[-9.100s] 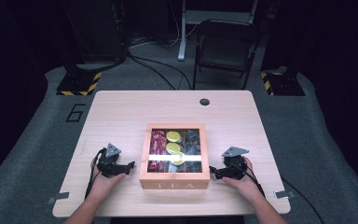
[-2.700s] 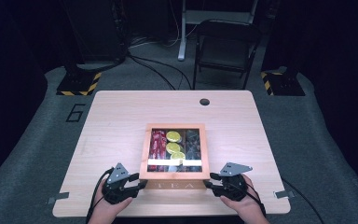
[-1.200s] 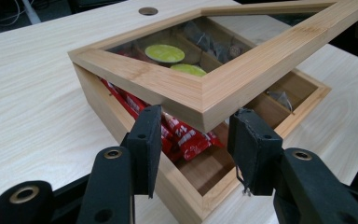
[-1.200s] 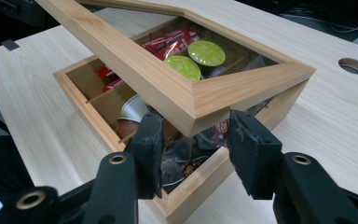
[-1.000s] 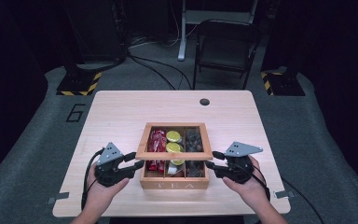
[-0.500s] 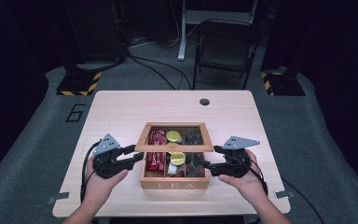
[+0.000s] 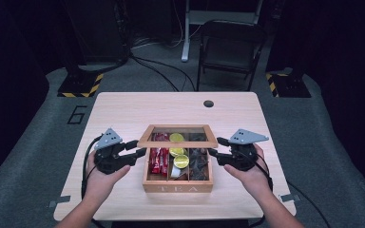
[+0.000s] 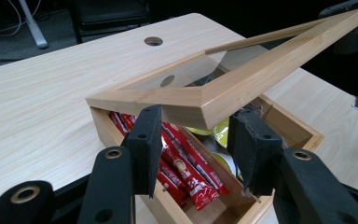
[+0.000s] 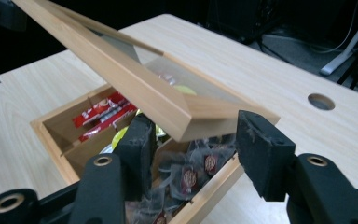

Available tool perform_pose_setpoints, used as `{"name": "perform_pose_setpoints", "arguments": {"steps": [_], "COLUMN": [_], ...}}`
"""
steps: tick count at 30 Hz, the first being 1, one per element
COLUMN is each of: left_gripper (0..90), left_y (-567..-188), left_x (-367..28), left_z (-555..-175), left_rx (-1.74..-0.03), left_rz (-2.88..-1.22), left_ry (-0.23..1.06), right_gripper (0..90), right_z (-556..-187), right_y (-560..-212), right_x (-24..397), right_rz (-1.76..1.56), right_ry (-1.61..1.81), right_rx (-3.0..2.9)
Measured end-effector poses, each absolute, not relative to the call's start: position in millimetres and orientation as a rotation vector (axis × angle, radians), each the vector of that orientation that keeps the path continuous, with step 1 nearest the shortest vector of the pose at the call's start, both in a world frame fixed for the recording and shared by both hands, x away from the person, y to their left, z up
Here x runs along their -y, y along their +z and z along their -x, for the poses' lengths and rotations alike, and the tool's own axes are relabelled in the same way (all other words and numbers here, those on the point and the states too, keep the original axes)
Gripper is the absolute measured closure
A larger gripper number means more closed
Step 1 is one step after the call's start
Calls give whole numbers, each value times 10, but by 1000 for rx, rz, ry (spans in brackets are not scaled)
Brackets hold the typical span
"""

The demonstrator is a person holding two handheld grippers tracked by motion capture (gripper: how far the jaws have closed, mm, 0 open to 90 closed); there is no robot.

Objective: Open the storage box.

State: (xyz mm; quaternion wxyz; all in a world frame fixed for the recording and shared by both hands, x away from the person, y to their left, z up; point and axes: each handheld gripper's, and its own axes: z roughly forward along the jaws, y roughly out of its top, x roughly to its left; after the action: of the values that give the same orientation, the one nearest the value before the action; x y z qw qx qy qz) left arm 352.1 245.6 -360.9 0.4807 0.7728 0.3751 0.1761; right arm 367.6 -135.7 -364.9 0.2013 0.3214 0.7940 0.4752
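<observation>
Hiding rear compartments: raised lid (image 7: 177, 136); fingers' (image 8: 148, 140) contact with it unclear.

tea box: (image 7: 177, 185) on the table (image 7: 123, 109), near its front edge
lid: (image 7: 177, 141) raised over the box, tilted
left compartment: stick packets (image 7: 158, 156)
middle compartment: round capsules (image 7: 180, 160)
right compartment: tea bags (image 7: 199, 159)
table hole: (image 7: 208, 103) behind the box

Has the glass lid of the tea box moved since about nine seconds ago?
Yes. The glass lid lay flat on the tea box; now its front edge is raised, tilted open toward the table's far side, above the packets, while the box stays put.
</observation>
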Motion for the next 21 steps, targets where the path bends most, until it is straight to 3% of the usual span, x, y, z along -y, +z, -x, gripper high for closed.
{"name": "perform_pose_setpoints", "arguments": {"steps": [21], "left_gripper": [533], "left_y": [-3652], "left_x": [-2383], "left_z": [-3797], "left_rx": [-923], "left_rz": [-1905], "left_ry": [515], "right_gripper": [521], "right_z": [-3822], "right_y": [-3444], "right_x": [1353], "right_rz": [-878], "right_ry": [1365], "right_rx": [-2184]}}
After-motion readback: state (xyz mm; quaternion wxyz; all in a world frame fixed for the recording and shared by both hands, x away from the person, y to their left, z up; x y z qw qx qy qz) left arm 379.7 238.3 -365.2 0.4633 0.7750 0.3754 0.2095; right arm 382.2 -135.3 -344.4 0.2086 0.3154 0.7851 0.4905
